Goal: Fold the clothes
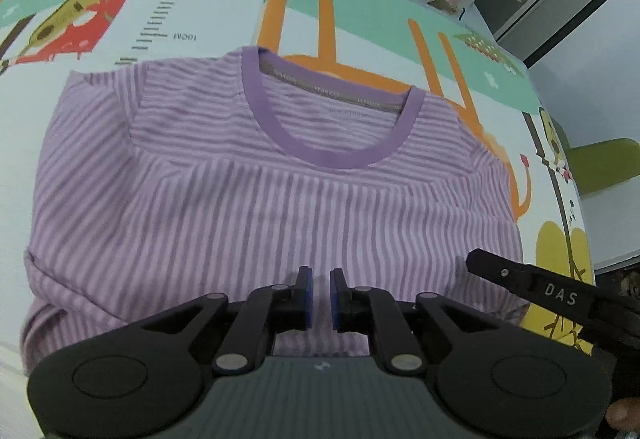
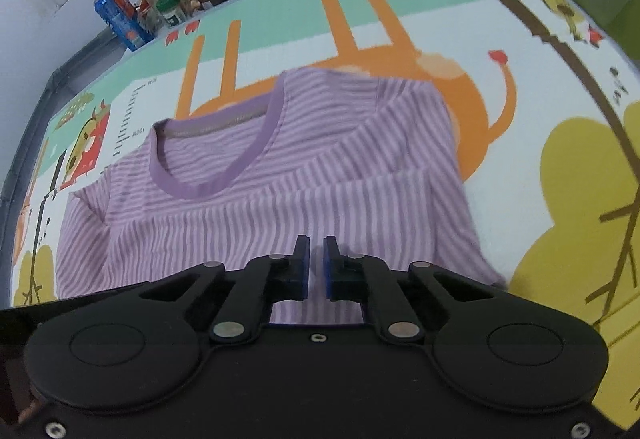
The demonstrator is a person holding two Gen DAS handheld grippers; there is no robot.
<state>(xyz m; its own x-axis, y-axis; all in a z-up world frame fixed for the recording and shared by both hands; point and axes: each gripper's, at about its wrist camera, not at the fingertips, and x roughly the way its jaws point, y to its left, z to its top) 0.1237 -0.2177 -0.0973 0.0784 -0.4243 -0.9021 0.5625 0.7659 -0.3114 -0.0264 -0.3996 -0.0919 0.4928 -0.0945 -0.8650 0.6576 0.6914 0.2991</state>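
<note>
The left gripper (image 1: pixel 320 285) is pinching the near edge of the striped purple shirt (image 1: pixel 256 207), which is lying ahead of it on the patterned mat (image 1: pixel 208 11). Beside it, the right gripper (image 2: pixel 318 253) is clamping that same edge, probably so both can carry the fold evenly.

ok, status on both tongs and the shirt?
Left tongs shut, nothing pinched. Right tongs shut, empty too. Striped purple shirt lies part-folded on the play mat, collar far side. Nothing in the way.
</note>
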